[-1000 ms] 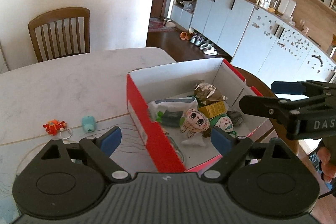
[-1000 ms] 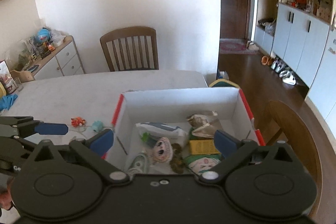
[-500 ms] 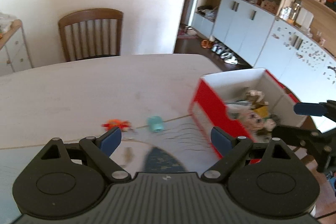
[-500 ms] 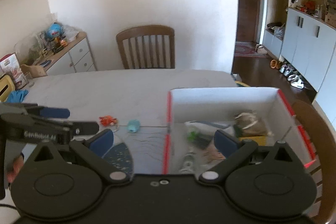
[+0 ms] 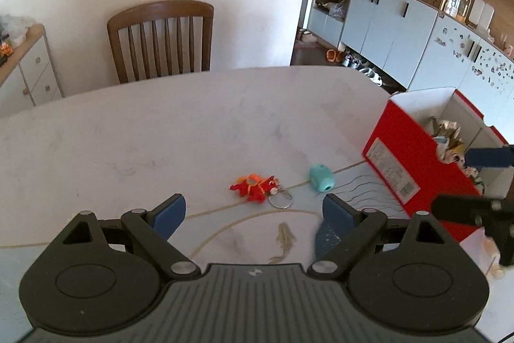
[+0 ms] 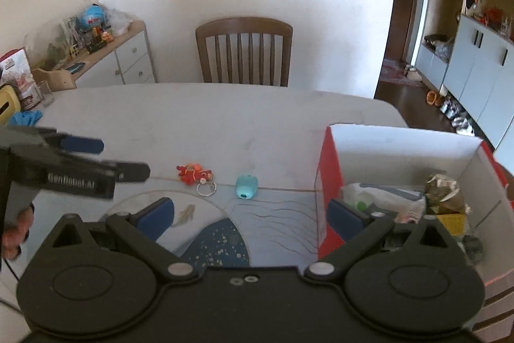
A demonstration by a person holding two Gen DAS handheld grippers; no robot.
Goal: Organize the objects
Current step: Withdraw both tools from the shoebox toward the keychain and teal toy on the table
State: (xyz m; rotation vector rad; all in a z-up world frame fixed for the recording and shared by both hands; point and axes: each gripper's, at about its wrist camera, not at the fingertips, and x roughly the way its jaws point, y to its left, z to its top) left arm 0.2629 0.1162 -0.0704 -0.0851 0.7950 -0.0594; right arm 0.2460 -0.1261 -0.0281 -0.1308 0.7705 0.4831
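Both sets of jaws stand spread wide with nothing between them. My left gripper [image 5: 253, 212] is released and tilted down at the worktop [image 5: 160, 130], and my right gripper [image 6: 250, 214] is equally released, its right pad in front of the red wall of the box [image 6: 331, 169]. Just ahead of the left jaws, about on their centre line, lies the red toy keychain [image 5: 253, 186]; slightly ahead of the right-hand pad lies the small teal object [image 5: 320, 178]. Both rest loose on the worktop, close together but apart, well outside the box. Farther to the right of both lies the open red-and-white box, already holding a jumble of packets and toys. I judge the step in hand to be the approach to a pick: two loose items remain to go in the box. The keychain's long axis runs across the jaws, left to right, with its metal ring [image 5: 280, 199] trailing toward me and to the right. The teal piece lies with its long axis roughly fore and aft, slightly slanted, its holed end facing me. Next I need to lower the left jaws so the pads straddle the keychain's soft body across its narrow width, clear of the ring, then clench and carry it right to the box.
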